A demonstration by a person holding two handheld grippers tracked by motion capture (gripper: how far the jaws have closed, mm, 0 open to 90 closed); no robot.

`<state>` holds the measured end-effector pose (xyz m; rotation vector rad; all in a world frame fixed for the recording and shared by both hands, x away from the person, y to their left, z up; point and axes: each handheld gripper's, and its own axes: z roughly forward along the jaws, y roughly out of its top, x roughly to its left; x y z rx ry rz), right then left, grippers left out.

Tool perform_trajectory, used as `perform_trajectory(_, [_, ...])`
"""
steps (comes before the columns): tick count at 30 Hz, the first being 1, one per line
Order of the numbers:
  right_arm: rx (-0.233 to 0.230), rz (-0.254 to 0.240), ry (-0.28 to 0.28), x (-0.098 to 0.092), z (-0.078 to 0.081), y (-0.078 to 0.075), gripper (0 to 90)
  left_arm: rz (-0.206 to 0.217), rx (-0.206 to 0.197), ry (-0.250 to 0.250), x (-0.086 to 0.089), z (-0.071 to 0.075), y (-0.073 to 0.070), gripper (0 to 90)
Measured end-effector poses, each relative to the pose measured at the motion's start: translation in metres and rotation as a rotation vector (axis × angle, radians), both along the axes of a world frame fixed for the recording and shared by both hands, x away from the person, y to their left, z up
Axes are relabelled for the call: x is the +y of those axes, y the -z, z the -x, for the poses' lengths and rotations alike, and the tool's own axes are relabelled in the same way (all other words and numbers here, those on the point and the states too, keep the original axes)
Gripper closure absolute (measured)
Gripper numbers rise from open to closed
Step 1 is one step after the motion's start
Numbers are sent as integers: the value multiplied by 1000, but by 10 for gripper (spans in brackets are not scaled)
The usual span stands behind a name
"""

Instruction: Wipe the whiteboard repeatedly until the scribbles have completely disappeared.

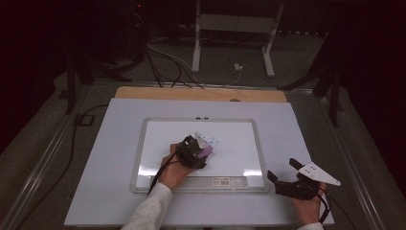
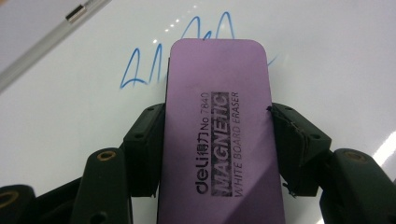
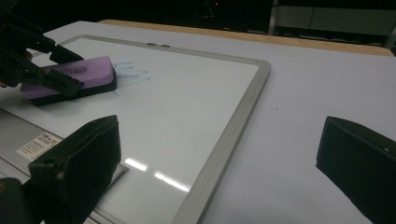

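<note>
A purple whiteboard eraser (image 2: 219, 140) lies flat on the whiteboard (image 1: 158, 158), and my left gripper (image 1: 198, 149) is shut on its long sides. Its front end covers part of a blue marker scribble (image 2: 140, 70), which also runs beyond the eraser (image 3: 88, 74) as a scribble (image 3: 133, 74) on the board. My right gripper (image 1: 281, 167) rests off the board near the table's front right corner. It stands open (image 3: 219, 154) with nothing between its fingers and faces the board's right frame (image 3: 233, 130).
The whiteboard lies on a white table sheet (image 1: 297, 134) with a wooden strip (image 1: 201, 93) along its far edge. A label sits on the board's near tray (image 1: 225, 181). Cables (image 1: 163, 62) and white stand legs (image 1: 196, 48) are on the floor behind.
</note>
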<state>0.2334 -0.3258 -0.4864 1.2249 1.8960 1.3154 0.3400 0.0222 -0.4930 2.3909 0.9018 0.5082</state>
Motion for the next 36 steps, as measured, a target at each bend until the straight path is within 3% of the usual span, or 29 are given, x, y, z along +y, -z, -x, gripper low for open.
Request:
perform_trajectory(3, [-4,-1,1,-1,1,-1,1,6,3,-73,12,-12,1,418])
perform_trajectory(8, [-1,-4,6,-2,0,0,1,17,8,-237,41,-38,2,418])
perform_trajectory(10, [-3,-2,4,-2,0,0,1,34,22,-263,46,-43,2,418])
perform_trajectory(12, [-1,-1,2,-1,0,0,1,19,11,-261,43,-41,2,418])
perform_trajectory(17, [0,0,1,0,0,0,1,45,36,-182,27,-31,2,418])
perform_trajectory(24, [-1,-1,2,-1,0,0,1,147,108,51,-7,-2,5,418])
perform_trajectory(25, [-1,-1,2,-1,0,0,1,143,102,74,-11,1,5,418])
perform_trajectory(27, [-2,0,3,-1,0,0,1,130,98,74,-13,1,4,417])
perform_trajectory(29, [-4,-1,3,-1,0,0,1,119,90,42,-10,-2,4,418])
perform_trajectory(34, [-4,-3,5,-2,1,-1,1,79,54,-85,8,-17,3,418])
perform_trajectory(36, [-3,-3,5,-2,1,-1,1,79,58,-124,13,-23,3,418])
